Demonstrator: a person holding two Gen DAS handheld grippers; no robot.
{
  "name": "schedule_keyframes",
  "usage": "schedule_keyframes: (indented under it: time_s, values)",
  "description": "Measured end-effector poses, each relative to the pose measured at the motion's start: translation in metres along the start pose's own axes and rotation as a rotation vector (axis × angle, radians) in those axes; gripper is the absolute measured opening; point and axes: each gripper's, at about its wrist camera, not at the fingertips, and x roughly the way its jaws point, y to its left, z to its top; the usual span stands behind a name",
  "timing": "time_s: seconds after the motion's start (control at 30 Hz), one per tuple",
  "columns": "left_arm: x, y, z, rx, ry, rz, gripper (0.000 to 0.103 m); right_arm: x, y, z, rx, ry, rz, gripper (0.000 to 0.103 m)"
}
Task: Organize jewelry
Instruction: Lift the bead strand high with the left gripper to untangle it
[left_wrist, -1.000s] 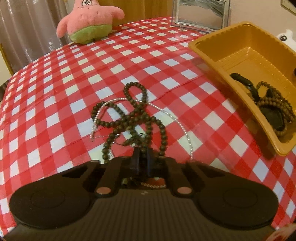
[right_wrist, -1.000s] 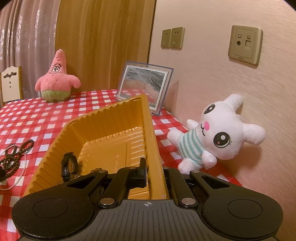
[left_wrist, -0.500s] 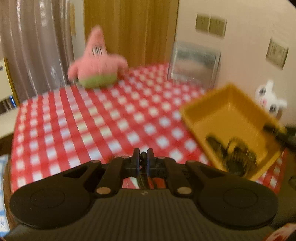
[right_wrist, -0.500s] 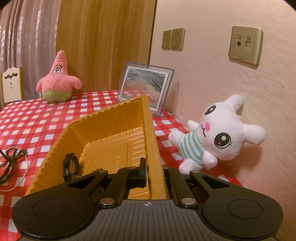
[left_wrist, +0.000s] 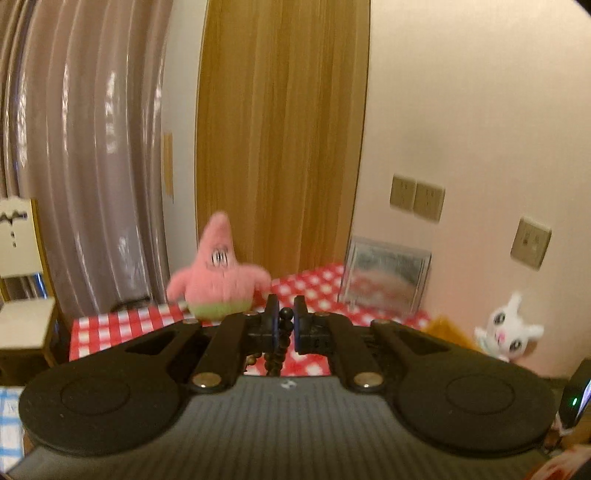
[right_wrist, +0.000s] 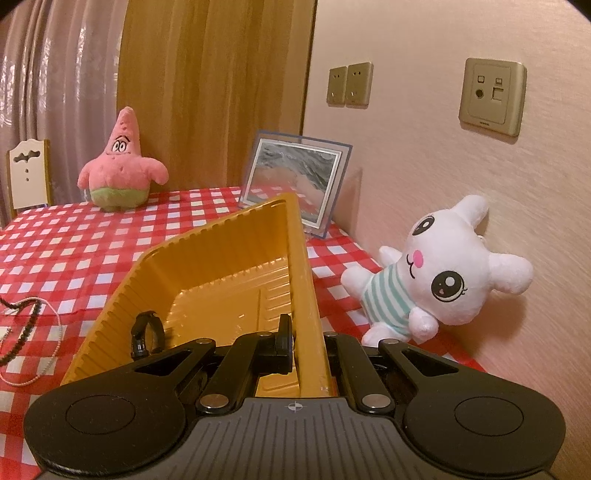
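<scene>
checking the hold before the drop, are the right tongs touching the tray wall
Touching. The right wrist view shows the right tongs shut on the side wall of the yellow tray, one finger inside it and one outside, with no gap.

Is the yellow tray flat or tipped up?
Tipped up. The right claw pinches the tray wall, and its far end is raised.

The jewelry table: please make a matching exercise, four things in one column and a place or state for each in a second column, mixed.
Things:
1. dark bead strand
2. yellow tray
3. pearl necklace
4. white bunny plush

Places or states:
A. leaning on the wall
B. lying on the checkered tablecloth
C. clamped in the left gripper
D. wall clamped by the right gripper

Pairs: 1-C, 2-D, 3-B, 4-A
</scene>
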Motion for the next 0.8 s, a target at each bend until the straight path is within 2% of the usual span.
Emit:
schedule_keyframes:
  time_s: [0.27, 0.47, 0.8]
  values:
    - [-0.018, -0.003, 0.041, 0.009, -0.082, -0.028, 0.006, -0.001, 0.002, 0.001, -0.001, -0.004, 0.0, 0.004]
    - [-0.027, -0.018, 0.057, 0.043, -0.121, -0.061, 0.006, -0.003, 0.005, 0.004, -0.01, -0.009, 0.002, 0.004]
    - [-0.026, -0.052, 0.075, 0.082, -0.159, -0.176, 0.006, -0.003, 0.02, 0.012, -0.038, -0.03, 0.013, 0.005]
